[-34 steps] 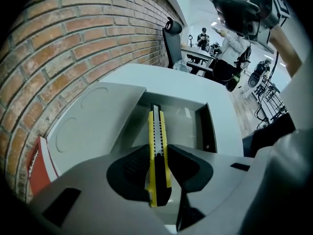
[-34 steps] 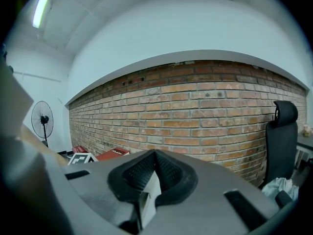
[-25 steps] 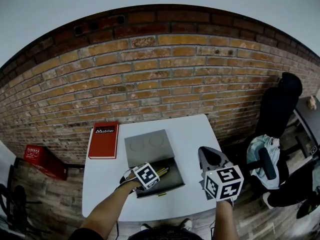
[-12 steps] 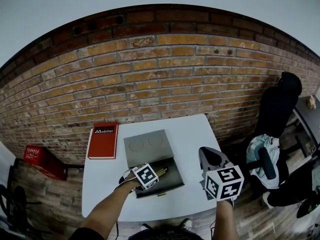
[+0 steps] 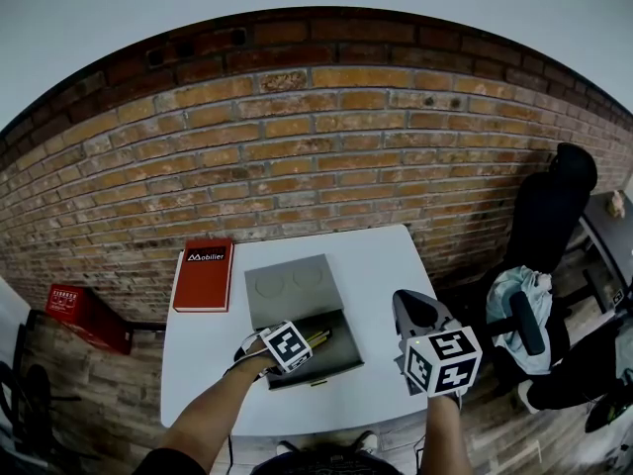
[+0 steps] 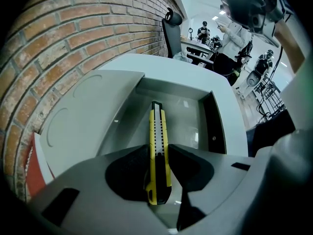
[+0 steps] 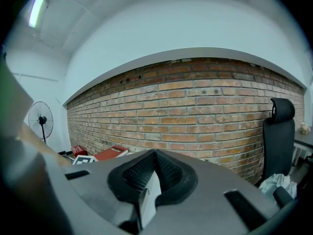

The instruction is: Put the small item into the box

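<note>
We look down at a white desk [image 5: 386,265] that stands against a brick wall [image 5: 316,156]. A gray box [image 6: 217,126] sits in the middle of the desk. Its lid [image 5: 292,290] is open and lies flat on the far side. A red book [image 5: 205,275] lies to the left of the box, close to the wall. A black chair [image 5: 554,216] stands far off to the right.

Our left gripper [image 6: 159,148] points down into the box. Its jaws have just been opening. The yellow knife [image 6: 156,136] is between them. The pads sit right beside its two long sides, and they seem to have let go of it. The knife points away from us, and its far tip reaches down to the gray floor inside the box.

Our right gripper [image 7: 155,153] hangs above the near right part of the desk, to the right of the box. Its jaws are closed tip to tip and they hold nothing. It points toward the brick wall.
</note>
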Demonstrator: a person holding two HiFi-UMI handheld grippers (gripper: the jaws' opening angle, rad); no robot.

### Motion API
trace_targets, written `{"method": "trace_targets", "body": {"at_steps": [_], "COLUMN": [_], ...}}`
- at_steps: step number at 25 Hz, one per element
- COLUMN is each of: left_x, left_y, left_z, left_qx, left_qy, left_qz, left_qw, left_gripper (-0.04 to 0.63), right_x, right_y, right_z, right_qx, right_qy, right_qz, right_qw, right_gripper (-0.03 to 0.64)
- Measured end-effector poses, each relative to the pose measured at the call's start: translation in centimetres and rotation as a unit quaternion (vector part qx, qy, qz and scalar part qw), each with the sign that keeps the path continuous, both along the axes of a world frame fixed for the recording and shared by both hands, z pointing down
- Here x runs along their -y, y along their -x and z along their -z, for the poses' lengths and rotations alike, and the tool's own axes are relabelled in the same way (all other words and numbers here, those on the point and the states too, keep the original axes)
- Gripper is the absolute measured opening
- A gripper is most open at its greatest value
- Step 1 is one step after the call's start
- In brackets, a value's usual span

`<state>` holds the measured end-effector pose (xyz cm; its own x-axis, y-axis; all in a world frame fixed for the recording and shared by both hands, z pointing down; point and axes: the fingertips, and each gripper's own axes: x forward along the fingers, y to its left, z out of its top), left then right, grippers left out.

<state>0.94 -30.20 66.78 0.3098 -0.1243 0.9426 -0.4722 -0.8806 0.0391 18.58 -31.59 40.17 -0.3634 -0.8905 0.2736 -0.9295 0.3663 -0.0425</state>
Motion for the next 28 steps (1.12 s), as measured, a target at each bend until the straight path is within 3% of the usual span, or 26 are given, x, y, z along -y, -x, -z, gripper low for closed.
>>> {"method": "trace_targets", "body": {"at_steps": [15,28], "left_x": [0.3,1.6], "left_y": [-0.1,0.6], "left_z": [1.3,5.7], "left_qx": [-0.020,-0.065], "left_qy": [-0.018,-0.080], "left_qz": [0.014,0.058], "left_qw": [0.9995,0.9929], "left_gripper": [0.160,0.130], "right_x": [-0.3,0.4], "right_y": [0.4,3.1], "right_z": [-0.2,-0.1], "right_qx": [0.000,0.001], "right_qy": [0.003,0.001], "right_qz": [0.009,0.046], "right_qw": [1.000,0.999], "right_gripper": [0.020,0.020]}}
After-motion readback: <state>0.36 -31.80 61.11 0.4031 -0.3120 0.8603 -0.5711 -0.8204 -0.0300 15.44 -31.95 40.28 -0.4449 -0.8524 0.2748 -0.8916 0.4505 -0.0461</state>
